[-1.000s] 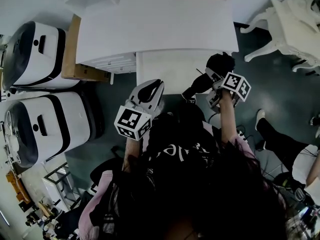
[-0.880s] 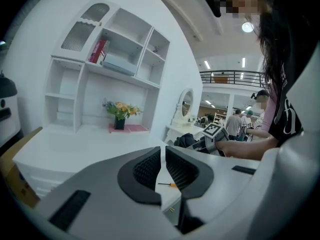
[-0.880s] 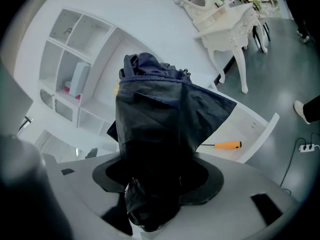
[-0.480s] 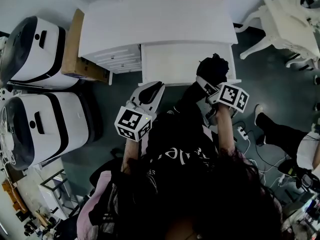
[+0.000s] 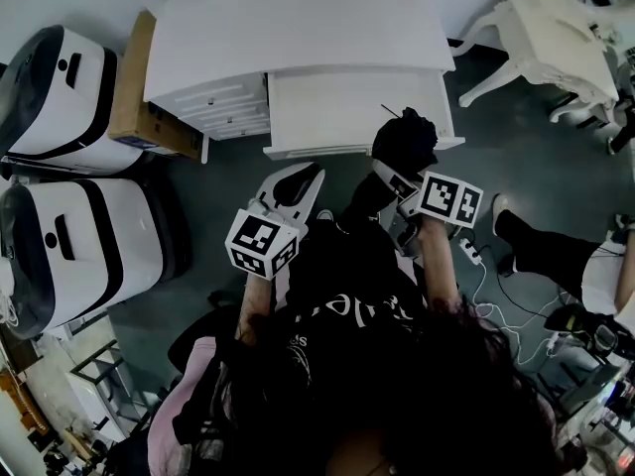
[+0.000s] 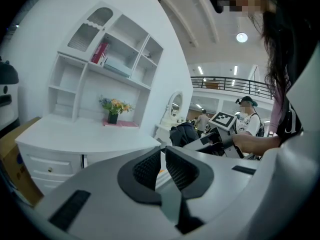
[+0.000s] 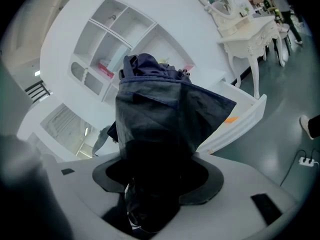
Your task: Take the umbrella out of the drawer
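White desk [image 5: 298, 38], drawer [image 5: 337, 107] open. My right gripper [image 7: 155, 181] clamps the folded dark umbrella [image 7: 160, 114] over the drawer's front edge; left gripper [image 6: 162, 166] nearly closed, empty. I'd lift straight, grip firm.

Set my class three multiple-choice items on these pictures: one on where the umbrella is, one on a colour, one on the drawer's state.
1. Where is the umbrella?
A. lying on the floor
B. in the right gripper
C. on a shelf

2. What colour is the desk?
A. white
B. red
C. green

3. How does the drawer stand?
A. pushed shut
B. taken out altogether
C. pulled open

Key:
1 B: the right gripper's jaws are clamped on the dark folded umbrella.
2 A: the desk top and front are white in every view.
3 C: the drawer juts out from the desk front with its inside showing.
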